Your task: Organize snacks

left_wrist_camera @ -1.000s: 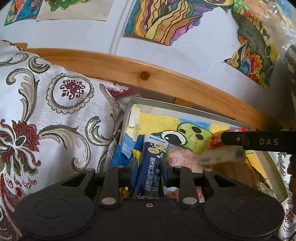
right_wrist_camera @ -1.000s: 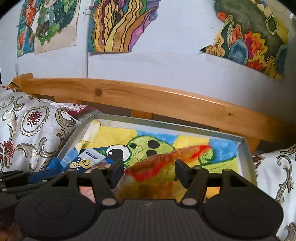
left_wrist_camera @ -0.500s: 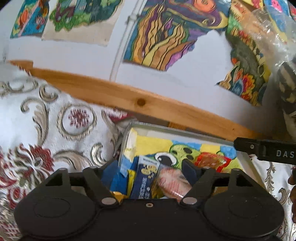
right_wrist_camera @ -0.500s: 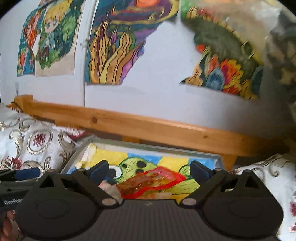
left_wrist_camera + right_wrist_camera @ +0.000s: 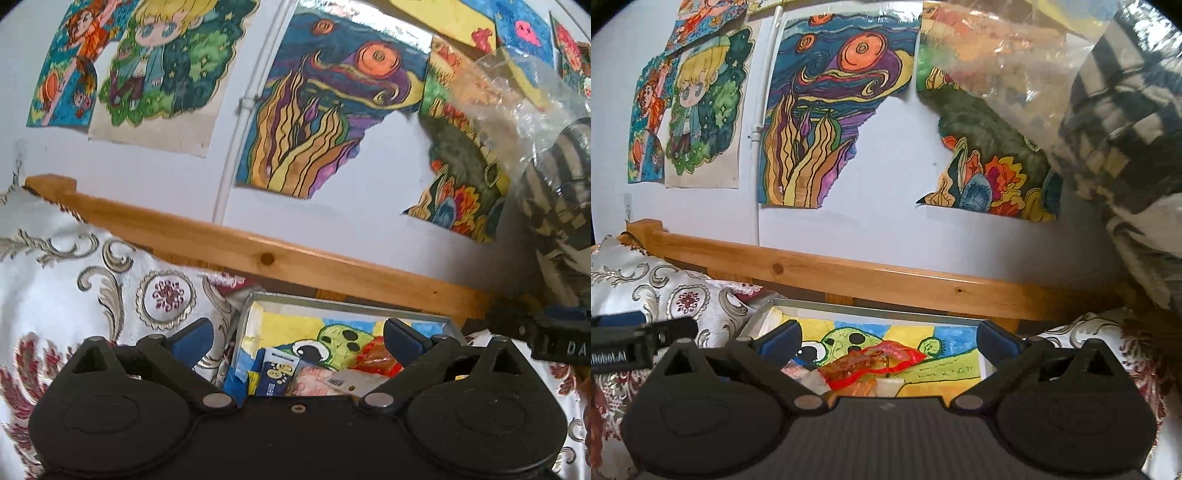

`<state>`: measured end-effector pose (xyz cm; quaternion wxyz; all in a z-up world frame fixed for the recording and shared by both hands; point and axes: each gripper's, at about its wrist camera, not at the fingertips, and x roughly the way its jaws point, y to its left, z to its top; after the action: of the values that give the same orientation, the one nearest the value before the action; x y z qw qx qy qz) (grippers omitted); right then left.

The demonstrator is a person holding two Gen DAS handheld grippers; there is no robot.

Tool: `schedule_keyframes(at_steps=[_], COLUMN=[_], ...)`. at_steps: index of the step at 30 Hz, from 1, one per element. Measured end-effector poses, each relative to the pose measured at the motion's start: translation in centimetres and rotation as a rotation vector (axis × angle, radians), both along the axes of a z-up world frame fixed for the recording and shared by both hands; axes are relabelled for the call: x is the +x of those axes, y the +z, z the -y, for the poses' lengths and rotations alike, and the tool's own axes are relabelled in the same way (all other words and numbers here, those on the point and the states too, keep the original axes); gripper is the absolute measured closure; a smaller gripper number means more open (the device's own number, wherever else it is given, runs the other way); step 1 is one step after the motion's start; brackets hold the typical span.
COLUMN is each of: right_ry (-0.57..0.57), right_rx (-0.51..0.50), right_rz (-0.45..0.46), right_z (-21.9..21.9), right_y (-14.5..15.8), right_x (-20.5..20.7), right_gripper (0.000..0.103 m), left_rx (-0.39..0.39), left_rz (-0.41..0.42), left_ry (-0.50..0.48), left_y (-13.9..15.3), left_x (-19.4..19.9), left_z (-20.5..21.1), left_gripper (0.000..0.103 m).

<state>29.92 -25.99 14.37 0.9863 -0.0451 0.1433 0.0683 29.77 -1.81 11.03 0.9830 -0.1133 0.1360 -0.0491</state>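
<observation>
- Low in each frame, the left gripper (image 5: 297, 338) and right gripper (image 5: 888, 338) are spread wide and empty. A second ago the left clasped the blue packet and the right closed round the red one, so both snacks have just been released.
- Both grippers have lifted back; that placement looks finished.
- Bottom centre, the tray (image 5: 332, 300) holds the blue packet (image 5: 277, 374), a pink packet (image 5: 310, 382) and the red packet (image 5: 875, 363), on its cartoon lining.
- Beyond it, across mid-frame, runs a wooden rail (image 5: 849, 271).
</observation>
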Motion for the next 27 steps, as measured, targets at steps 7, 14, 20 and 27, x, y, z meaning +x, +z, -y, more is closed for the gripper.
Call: schedule_keyframes(at_steps=[7, 14, 20, 27], right_ry=[-0.015, -0.030, -0.023, -0.004], right_rx=[-0.001, 0.033, 0.030, 0.015], right_rz=[0.031, 0.041, 0.033, 0.020], right_z=[0.5, 1.4, 1.5, 1.1], right_y=[1.7, 2.8, 2.8, 1.9], right_x=[-3.2, -5.7, -8.0, -11.2], right_gripper=[0.000, 0.000, 0.000, 0.000], left_rx=[0.016, 0.031, 0.053, 0.070], left_rz=[0.036, 0.059, 0.060, 0.057], left_ry=[0.014, 0.006, 0.002, 0.009], left_y=[2.3, 4.0, 4.4, 3.9], left_x=[-2.7, -5.4, -7.8, -10.7], left_z=[0.3, 0.4, 0.5, 0.6], left_gripper=[0.001, 0.001, 0.001, 0.001])
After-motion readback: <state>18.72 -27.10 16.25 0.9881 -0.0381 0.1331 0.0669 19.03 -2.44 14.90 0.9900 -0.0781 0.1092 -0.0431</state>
